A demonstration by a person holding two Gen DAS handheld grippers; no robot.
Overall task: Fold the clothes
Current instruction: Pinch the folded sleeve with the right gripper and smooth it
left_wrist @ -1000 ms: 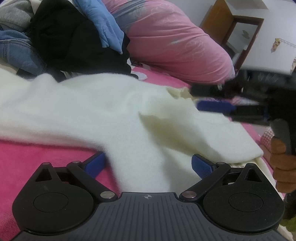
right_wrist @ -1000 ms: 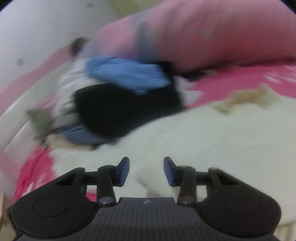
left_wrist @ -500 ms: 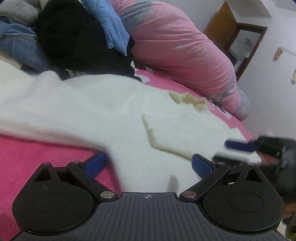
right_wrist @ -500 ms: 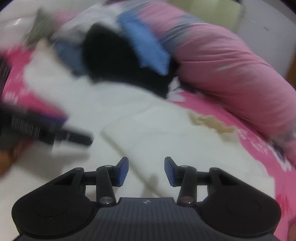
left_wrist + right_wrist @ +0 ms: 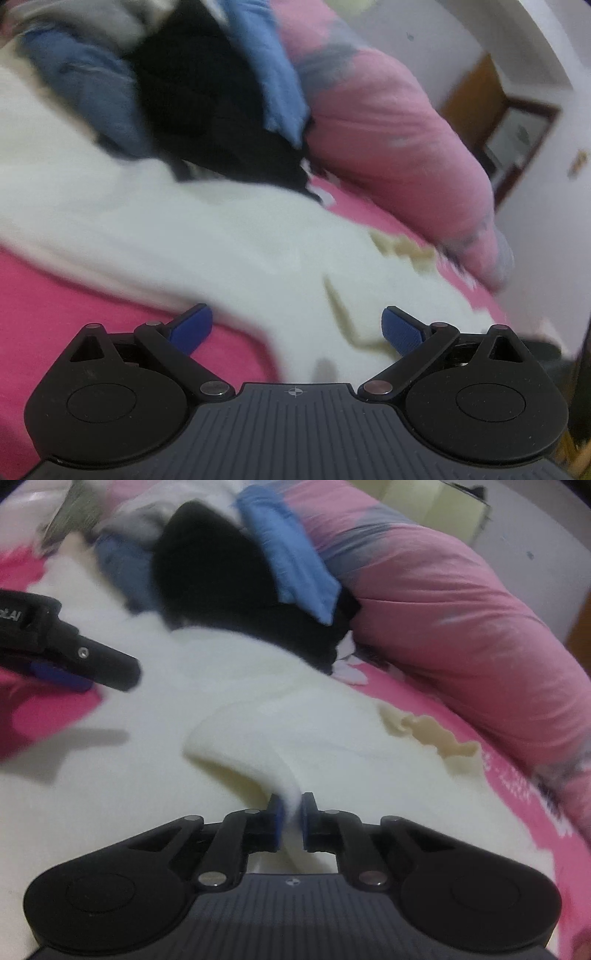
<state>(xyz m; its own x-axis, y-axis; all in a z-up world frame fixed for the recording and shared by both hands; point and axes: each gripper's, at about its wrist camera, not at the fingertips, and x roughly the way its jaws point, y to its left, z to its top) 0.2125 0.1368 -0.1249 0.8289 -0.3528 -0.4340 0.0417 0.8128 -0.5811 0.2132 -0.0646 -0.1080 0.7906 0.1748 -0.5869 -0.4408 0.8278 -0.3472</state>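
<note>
Left wrist view: the left gripper (image 5: 297,326) has its fingers spread wide with nothing between them, as half a second ago. The cream garment (image 5: 207,236) lies across the pink bed (image 5: 74,302), its near edge running between and just beyond the fingertips. The right gripper has left this view's right side.

Right wrist view: the right gripper (image 5: 291,821), open half a second ago, now pinches a raised fold of the cream garment (image 5: 258,734). That suggests a fold is being started. The clothes pile (image 5: 221,565) sits far behind.
</note>
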